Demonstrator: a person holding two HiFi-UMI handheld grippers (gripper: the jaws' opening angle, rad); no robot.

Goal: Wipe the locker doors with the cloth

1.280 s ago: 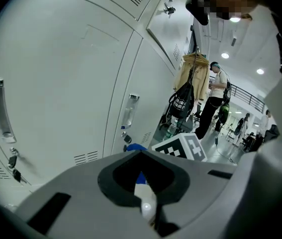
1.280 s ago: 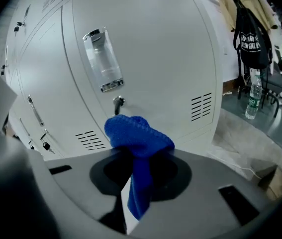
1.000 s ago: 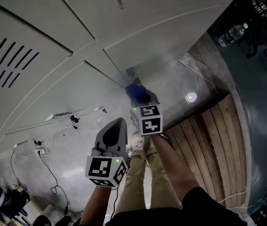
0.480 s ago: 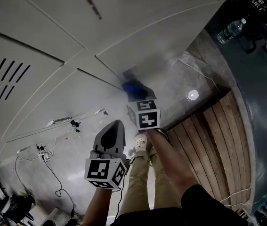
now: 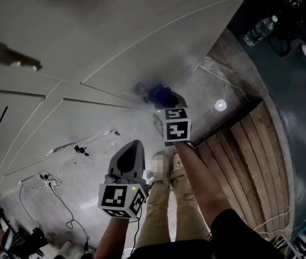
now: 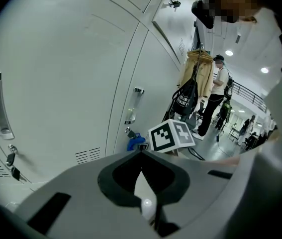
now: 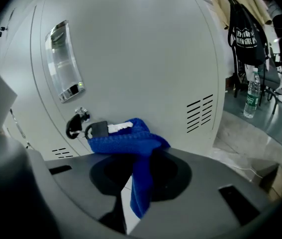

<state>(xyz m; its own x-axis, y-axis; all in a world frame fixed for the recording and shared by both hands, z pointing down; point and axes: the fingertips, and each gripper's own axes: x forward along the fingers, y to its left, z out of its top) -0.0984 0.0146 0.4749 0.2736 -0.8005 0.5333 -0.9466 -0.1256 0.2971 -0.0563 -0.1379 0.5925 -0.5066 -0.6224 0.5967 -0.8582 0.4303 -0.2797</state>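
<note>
Right gripper (image 7: 145,151) pinching blue cloth (image 7: 123,138); cloth pressed on locker door (image 7: 145,54), touching key (image 7: 97,129) below handle (image 7: 63,63). Left gripper (image 6: 141,152) jaws pressed together, empty, held off lockers.

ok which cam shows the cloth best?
Right gripper view: the blue cloth sits large and central, clamped in the right gripper in front of the locker door. Head view and left gripper view each show only a small blue patch.
</note>
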